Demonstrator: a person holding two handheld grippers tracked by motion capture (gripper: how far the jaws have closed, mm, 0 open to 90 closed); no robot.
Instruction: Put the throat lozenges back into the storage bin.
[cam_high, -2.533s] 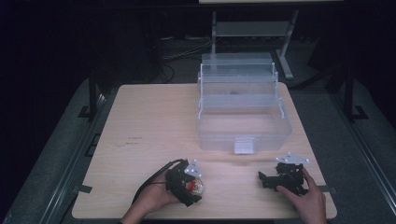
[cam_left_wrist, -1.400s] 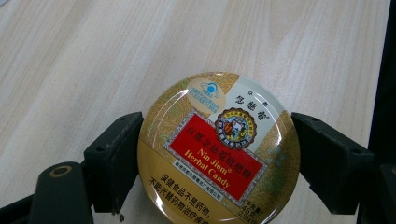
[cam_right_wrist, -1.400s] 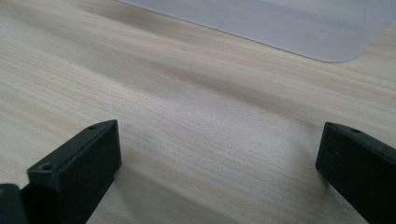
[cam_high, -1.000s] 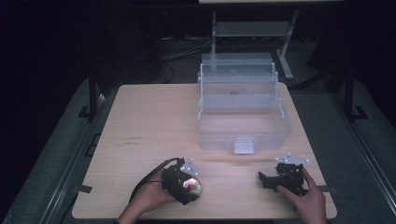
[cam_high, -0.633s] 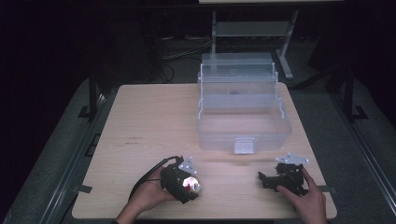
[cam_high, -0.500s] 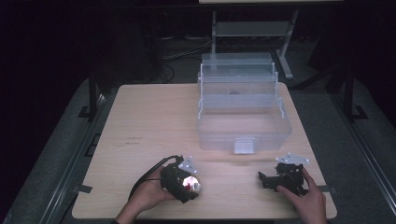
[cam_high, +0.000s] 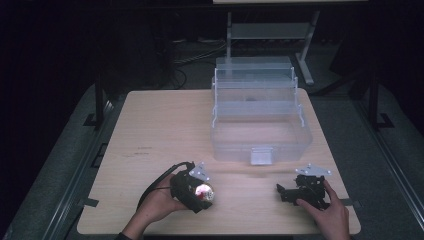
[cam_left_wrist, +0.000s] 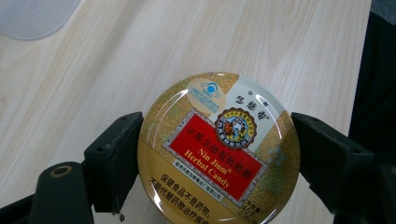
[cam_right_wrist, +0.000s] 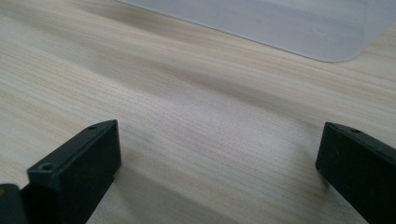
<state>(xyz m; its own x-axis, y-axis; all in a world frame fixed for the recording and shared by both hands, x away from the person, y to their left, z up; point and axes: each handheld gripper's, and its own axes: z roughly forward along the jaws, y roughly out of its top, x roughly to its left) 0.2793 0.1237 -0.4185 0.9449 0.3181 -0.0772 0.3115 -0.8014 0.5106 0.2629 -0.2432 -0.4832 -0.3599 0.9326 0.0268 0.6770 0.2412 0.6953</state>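
At the left of the high view, the person's left hand (cam_high: 156, 204) holds the left gripper (cam_high: 200, 192) low over the near edge of the pale wooden table (cam_high: 165, 130), and in it sits a round gold-coloured metal candy tin (cam_high: 204, 192) with a red label. The left gripper view shows that tin (cam_left_wrist: 218, 148) face-up between the two black jaws, one jaw pressed against each side of its rim, so the left gripper is clamped on the tin across its width; being round, the tin has no long axis to mind. The relation that matters for the next move is where the tin lies from the clear plastic tiered storage box (cam_high: 260, 112) standing open at the middle of the table's far half: the box is ahead of the tin and to its right, well apart from it, with its shallow front tray (cam_high: 261, 137) the nearest compartment. The left hand is the one carrying, so a forward and rightward carry seems the likely step, though which compartment is meant cannot be told. Farther right, the person's right hand (cam_high: 327, 215) rests the right gripper (cam_high: 286, 192) on the table near the front right corner, and the right gripper view shows its jaws spread wide with nothing but bare wood between them and a corner of the box's base (cam_right_wrist: 299, 23) beyond.
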